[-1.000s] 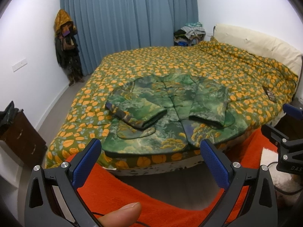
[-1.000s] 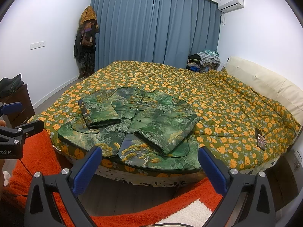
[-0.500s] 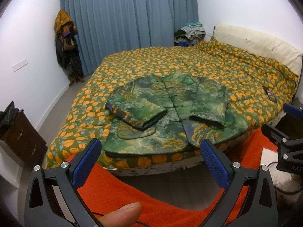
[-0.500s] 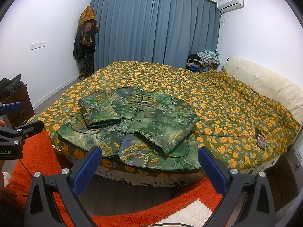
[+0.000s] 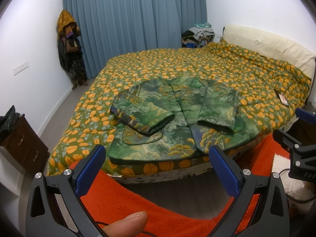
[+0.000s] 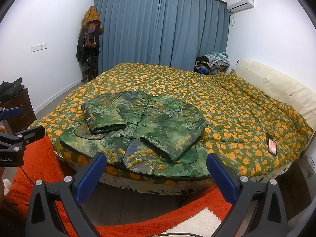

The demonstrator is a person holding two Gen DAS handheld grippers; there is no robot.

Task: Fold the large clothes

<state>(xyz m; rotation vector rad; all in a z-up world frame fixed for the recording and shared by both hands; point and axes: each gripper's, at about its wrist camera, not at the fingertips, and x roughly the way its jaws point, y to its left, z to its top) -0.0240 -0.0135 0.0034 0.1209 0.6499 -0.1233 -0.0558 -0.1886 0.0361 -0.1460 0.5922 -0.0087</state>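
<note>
A green landscape-print padded jacket [image 5: 177,122] [image 6: 146,130] lies flat at the near edge of the bed, front buttoned, both sleeves folded in over the body. Its hem hangs slightly over the bed edge. My left gripper [image 5: 157,158] is held open in front of the bed, short of the hem, nothing between its blue pads. My right gripper [image 6: 156,164] is also open and empty, below the jacket's hem. The right gripper [image 5: 300,138] shows at the right edge of the left wrist view, and the left gripper [image 6: 17,124] shows at the left edge of the right wrist view.
The bed wears a green quilt with orange flowers [image 5: 197,67]. A phone [image 6: 272,145] lies on the quilt to the right. An orange fleece [image 5: 138,197] fills the foreground. A dark cabinet [image 5: 19,144] stands at left, a cream headboard [image 6: 276,86] at right, curtains behind.
</note>
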